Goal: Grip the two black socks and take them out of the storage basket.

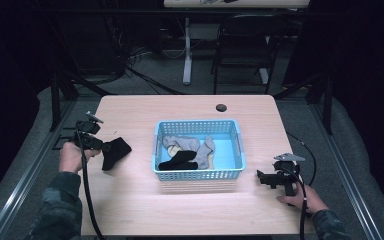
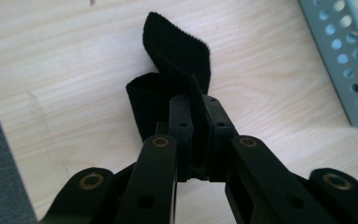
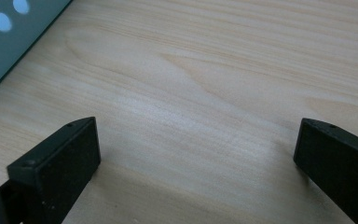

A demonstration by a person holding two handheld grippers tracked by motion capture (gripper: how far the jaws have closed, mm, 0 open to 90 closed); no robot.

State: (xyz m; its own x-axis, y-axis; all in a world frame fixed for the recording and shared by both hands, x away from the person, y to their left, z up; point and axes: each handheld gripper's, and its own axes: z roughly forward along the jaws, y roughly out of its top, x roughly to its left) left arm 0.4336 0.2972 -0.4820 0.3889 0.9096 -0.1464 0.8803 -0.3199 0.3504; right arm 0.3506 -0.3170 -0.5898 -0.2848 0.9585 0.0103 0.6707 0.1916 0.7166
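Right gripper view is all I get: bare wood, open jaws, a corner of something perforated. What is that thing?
Observer: A blue basket at mid-table, seen from the high view.
Operator: Anything in it?
Observer: Grey socks and one black sock in the basket.
Operator: And the left gripper?
Observer: The left gripper is shut on a second black sock, left of the basket.
Operator: Is that sock off the table?
Observer: I cannot tell; it hangs folded from the jaws just above or on the table.
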